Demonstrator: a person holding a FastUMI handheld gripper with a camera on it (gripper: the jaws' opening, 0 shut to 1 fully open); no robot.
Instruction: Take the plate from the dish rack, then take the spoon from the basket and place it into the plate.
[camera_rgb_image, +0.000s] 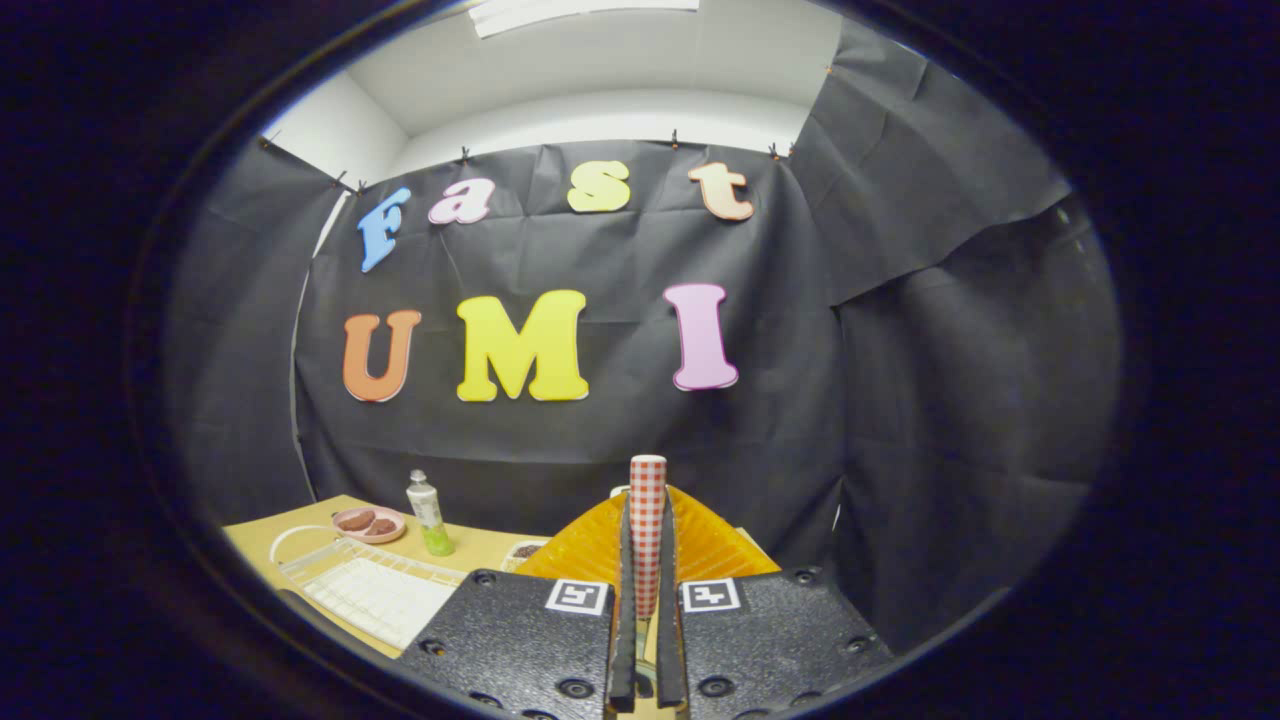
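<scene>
My gripper (647, 575) is shut on a spoon's red-and-white checked handle (648, 490). The handle stands upright between the two fingers and sticks out above their tips; the spoon's bowl is hidden. Just behind the fingers lies an orange ribbed object (712, 545); whether it is the plate or the basket I cannot tell. The white wire dish rack (372, 592) sits on the wooden table (480, 545), to the left of the fingers and below them.
Beyond the rack stand a small pink plate (368, 523) with brown pieces and a bottle (428, 513) with green liquid. A small white dish (524, 551) sits beside the orange object. Black cloth walls close the booth behind and to the right.
</scene>
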